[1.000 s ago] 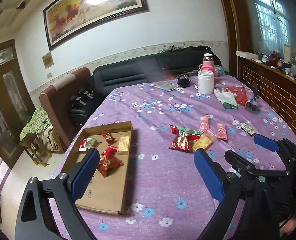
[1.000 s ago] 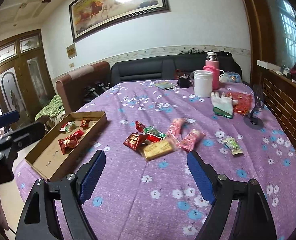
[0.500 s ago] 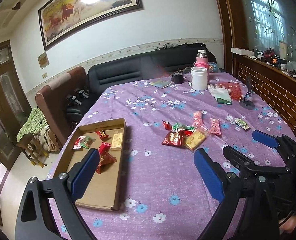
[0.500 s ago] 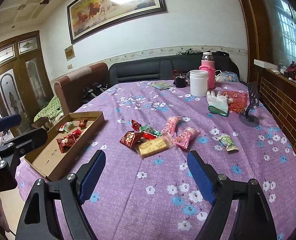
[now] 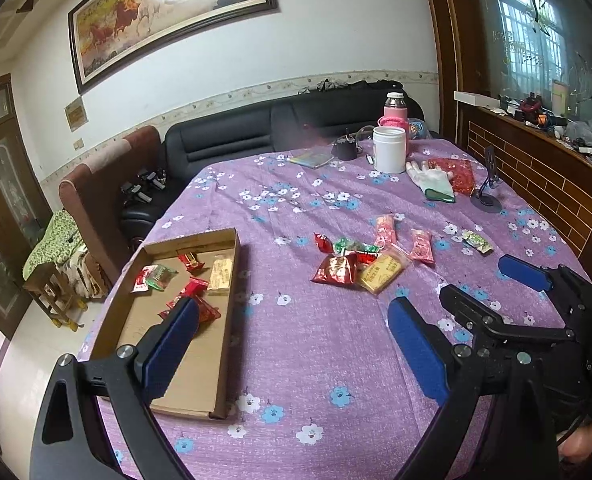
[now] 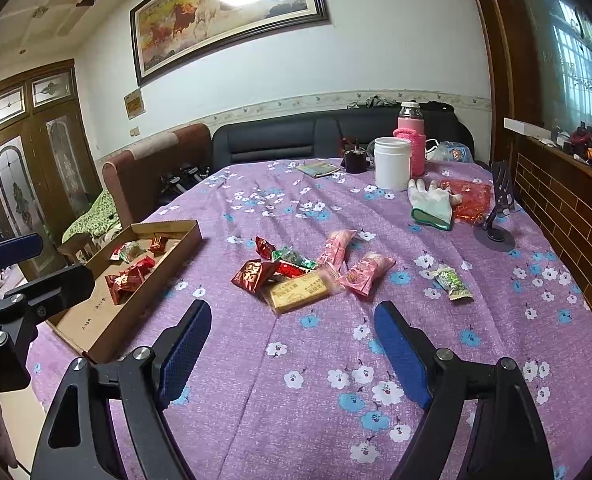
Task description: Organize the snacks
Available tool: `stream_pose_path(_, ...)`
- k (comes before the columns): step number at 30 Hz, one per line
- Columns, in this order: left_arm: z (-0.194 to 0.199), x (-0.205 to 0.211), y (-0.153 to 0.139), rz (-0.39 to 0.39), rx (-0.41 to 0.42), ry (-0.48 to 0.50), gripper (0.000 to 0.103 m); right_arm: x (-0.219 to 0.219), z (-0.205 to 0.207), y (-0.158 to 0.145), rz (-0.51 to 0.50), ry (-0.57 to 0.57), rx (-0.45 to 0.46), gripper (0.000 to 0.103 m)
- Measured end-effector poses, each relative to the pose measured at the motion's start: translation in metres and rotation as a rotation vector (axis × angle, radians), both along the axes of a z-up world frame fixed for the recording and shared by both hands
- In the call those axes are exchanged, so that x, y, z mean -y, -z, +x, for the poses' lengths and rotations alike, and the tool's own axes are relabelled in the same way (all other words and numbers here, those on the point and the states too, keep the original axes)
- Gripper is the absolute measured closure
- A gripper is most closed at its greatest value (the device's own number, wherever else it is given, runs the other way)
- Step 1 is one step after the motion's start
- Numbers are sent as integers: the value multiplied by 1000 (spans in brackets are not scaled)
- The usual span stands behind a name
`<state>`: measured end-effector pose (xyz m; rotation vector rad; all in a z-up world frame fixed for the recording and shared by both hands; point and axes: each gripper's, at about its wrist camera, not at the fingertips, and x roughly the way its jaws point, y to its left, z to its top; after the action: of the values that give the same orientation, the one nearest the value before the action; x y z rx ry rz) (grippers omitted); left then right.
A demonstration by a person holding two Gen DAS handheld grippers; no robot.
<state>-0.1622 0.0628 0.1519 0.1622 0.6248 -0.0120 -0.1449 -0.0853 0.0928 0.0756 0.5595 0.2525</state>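
Both grippers empty, jaws apart: left gripper (image 5: 292,344) near cardboard tray (image 5: 226,344), right gripper (image 6: 292,346) short of snack pile (image 6: 296,276) mid-table. Risk: packets overlap, so a grab may snag 2 or the slick gold bar (image 6: 299,292) slips.

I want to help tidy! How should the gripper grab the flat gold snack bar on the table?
Pinch the gold snack bar across its narrow width near the middle, coming down from above. It lies flat, and the red packet crowds its left end, so the long edges are probably the easiest to reach. The open right gripper is nearest.
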Motion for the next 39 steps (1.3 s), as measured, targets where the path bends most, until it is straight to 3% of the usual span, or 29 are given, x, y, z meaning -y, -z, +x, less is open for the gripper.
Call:
stream_pose_path(4,12,-16,6,-97,-59,16,8,10,9,-5,-26,24,11,16)
stream_pose_path(10,29,-61,19,-329,-129,5,8,54,50,-16,-64,140,7,16)
stream_pose_path(17,41,-69,47,-433,-225,53,8,108,132,5,93,217,-181,16)
stream_pose_path(24,44,-45,46,-332,-204,134,10,54,188,50,35,106,-345,26)
stream_pose_path(26,49,-35,45,-314,-207,175,32,44,193,58,5,99,-355,26)
stream_pose_path(28,57,-22,48,-299,-224,217,43,41,197,65,-7,94,-371,28)
stream_pose_path(29,62,-14,50,-284,-233,232,44,42,198,69,-10,96,-375,32)
stream_pose_path(31,75,4,55,-250,-246,258,44,44,202,76,-7,88,-408,71)
stream_pose_path(33,88,21,58,-230,-253,293,44,52,202,77,17,88,-420,76)
stream_pose_path(39,135,76,80,-118,-316,436,44,79,197,71,47,138,-414,76)
